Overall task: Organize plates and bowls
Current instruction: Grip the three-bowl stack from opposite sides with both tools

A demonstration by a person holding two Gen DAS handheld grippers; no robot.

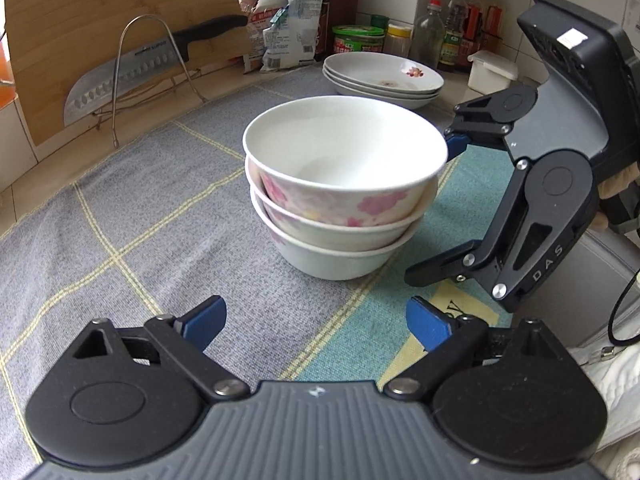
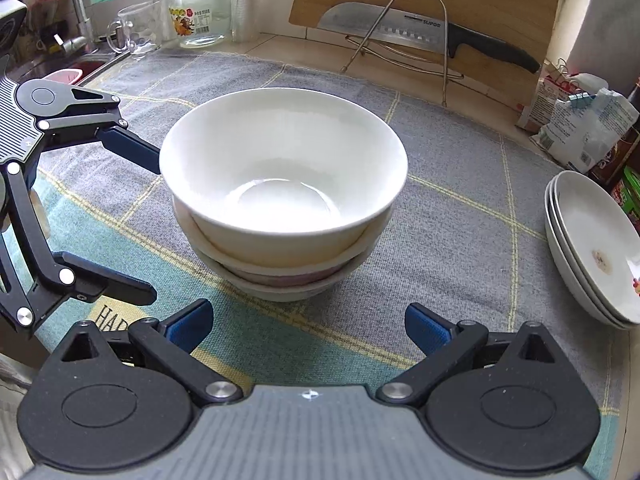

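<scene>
A stack of three white bowls with pink flowers (image 1: pixel 340 196) stands on the grey checked cloth (image 1: pixel 160 216); it also shows in the right wrist view (image 2: pixel 280 192). A stack of three white plates (image 1: pixel 384 76) sits behind it, at the right edge of the right wrist view (image 2: pixel 592 248). My left gripper (image 1: pixel 316 326) is open and empty, just short of the bowls. My right gripper (image 2: pixel 308 326) is open and empty, facing the bowls from the other side; in the left wrist view it (image 1: pixel 434 210) is right of the stack, jaws wide, apart from the bowls.
A wooden cutting board (image 1: pixel 100 20) and a large knife (image 1: pixel 128 76) in a wire rack (image 2: pixel 404 32) stand at the back. Bags, bottles and jars (image 1: pixel 360 38) line the wall. A glass mug (image 2: pixel 136 32), a jar (image 2: pixel 200 12) and a sink (image 2: pixel 76 68) lie far left.
</scene>
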